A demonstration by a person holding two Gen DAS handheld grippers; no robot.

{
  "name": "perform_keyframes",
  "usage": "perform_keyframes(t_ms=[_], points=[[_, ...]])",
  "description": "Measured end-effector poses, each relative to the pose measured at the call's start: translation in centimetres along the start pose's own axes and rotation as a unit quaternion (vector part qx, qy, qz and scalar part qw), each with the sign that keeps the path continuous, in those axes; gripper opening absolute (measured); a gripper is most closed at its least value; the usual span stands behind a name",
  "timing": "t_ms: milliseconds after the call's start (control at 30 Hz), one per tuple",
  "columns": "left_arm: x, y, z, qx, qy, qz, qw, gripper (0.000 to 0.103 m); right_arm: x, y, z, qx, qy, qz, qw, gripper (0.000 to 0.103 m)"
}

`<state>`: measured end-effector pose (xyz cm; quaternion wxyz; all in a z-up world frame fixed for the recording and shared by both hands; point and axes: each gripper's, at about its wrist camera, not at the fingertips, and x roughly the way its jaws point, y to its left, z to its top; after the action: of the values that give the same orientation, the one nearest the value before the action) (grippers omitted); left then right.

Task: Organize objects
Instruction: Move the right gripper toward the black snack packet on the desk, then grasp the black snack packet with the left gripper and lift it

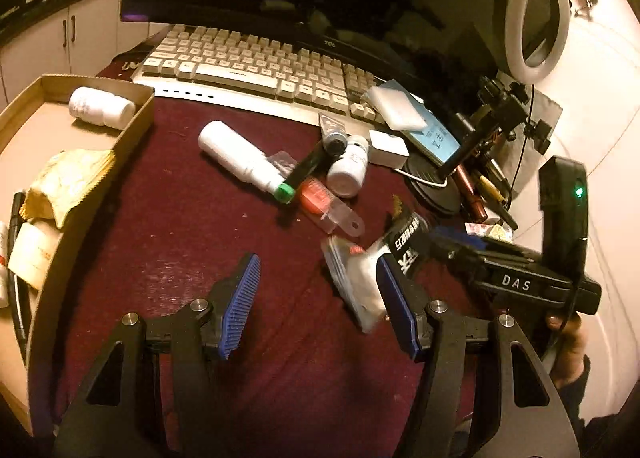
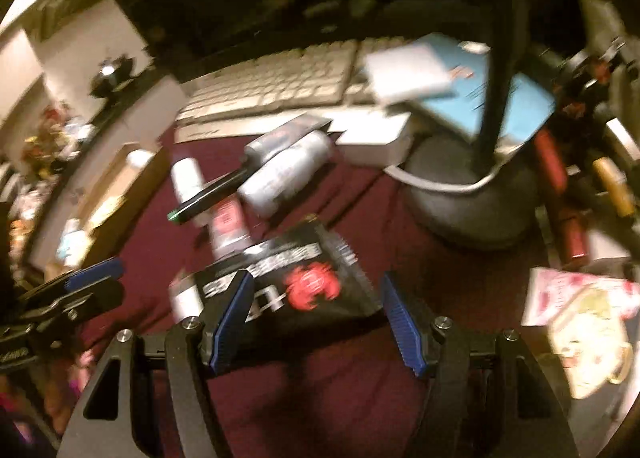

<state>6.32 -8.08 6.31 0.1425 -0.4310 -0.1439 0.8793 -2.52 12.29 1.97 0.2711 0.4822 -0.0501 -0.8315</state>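
Observation:
My left gripper is open and empty above the maroon cloth. A clear packet with white contents lies just inside its right finger. My right gripper is open around a black sachet with a red crab logo; the jaws stand apart on either side of it. The sachet also shows in the left wrist view, with the right gripper at it. A white bottle, a green-capped black pen, a small white bottle and a red-topped clear tube lie mid-table.
A cardboard tray at the left holds a white bottle and yellow packets. A keyboard and monitor stand behind. A ring light on a black base, pens, a blue booklet and cards crowd the right.

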Motion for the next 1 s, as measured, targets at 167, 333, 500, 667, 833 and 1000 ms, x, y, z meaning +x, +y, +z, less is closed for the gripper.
perform_keyframes(t_ms=[167,333,500,667,833,1000], points=[[-2.2,3.6,0.4,-0.049,-0.027,-0.004,0.9984,0.061,1.4,3.0,-0.3,-0.015,0.004,0.066,0.998,0.066],[-3.6,5.5,1.1,-0.079,-0.054,0.002,0.9954,0.061,2.9,7.6,-0.7,-0.097,0.019,0.094,0.991,0.066],[-2.2,3.5,1.5,-0.027,-0.033,-0.012,0.999,0.061,0.9,5.2,0.0,-0.064,-0.011,0.06,0.996,0.066],[0.9,-0.5,1.4,0.07,0.019,-0.02,0.9971,0.061,0.8,2.8,-0.2,-0.025,-0.01,-0.016,1.0,0.066],[4.3,-2.7,1.0,0.148,0.078,0.027,0.9856,0.061,1.3,2.6,-0.4,-0.025,0.002,-0.011,1.0,0.066],[3.8,-2.5,-0.1,0.148,0.099,-0.013,0.984,0.061,2.0,3.1,-0.5,-0.03,0.011,-0.008,0.999,0.066]])
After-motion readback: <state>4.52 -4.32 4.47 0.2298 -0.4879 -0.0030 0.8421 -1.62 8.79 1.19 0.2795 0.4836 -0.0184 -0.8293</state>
